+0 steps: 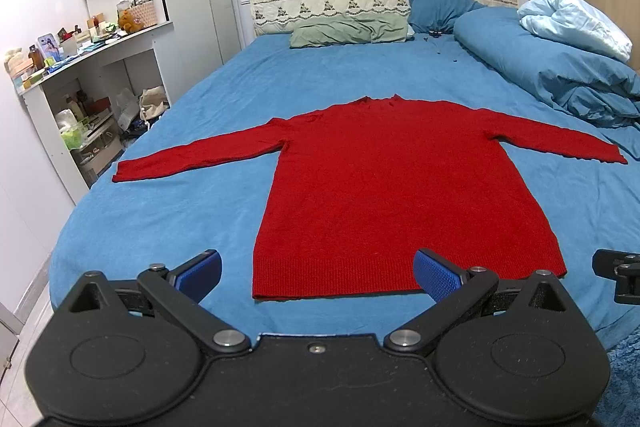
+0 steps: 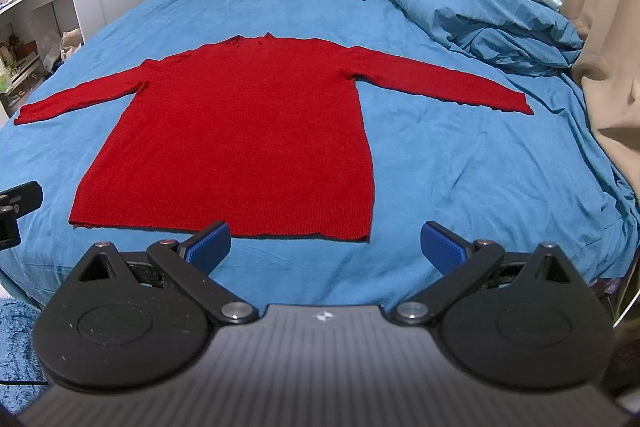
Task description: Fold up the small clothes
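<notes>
A red knit sweater lies flat on the blue bed sheet, both sleeves spread out sideways, hem toward me. It also shows in the right wrist view. My left gripper is open and empty, hovering just in front of the hem's left half. My right gripper is open and empty, hovering in front of the hem's right corner. The edge of the right gripper shows at the right of the left wrist view.
A rolled blue duvet with a light blue blanket lies at the bed's right side. Green and blue pillows lie by the headboard. A cluttered white shelf stands left of the bed. A curtain hangs at right.
</notes>
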The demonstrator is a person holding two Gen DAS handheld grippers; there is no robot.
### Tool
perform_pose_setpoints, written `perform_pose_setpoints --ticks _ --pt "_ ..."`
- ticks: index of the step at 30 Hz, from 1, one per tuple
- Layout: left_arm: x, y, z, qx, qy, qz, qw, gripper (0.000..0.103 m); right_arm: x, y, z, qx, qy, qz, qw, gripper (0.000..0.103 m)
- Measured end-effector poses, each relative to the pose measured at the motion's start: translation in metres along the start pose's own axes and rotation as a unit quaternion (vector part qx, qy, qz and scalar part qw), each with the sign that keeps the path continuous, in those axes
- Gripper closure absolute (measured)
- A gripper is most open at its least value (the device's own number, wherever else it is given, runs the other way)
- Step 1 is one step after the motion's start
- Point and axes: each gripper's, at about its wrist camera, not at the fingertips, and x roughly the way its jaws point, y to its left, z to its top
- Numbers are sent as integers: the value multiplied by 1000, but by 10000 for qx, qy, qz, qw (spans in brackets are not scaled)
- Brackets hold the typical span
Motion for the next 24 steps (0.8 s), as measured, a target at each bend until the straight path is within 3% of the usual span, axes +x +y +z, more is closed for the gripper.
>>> perform_pose_setpoints --ticks 12,19,24 --pt "-14 2 8 95 -212 135 9996 0 -11 -1 4 -24 -106 90 9999 0" --pt "-17 -16 65 236 -617 -149 9977 0 -13 -35 38 337 -337 35 9989 0" --pt "22 -44 122 272 -739 -590 9951 0 14 -90 77 908 -451 -138 9947 0"
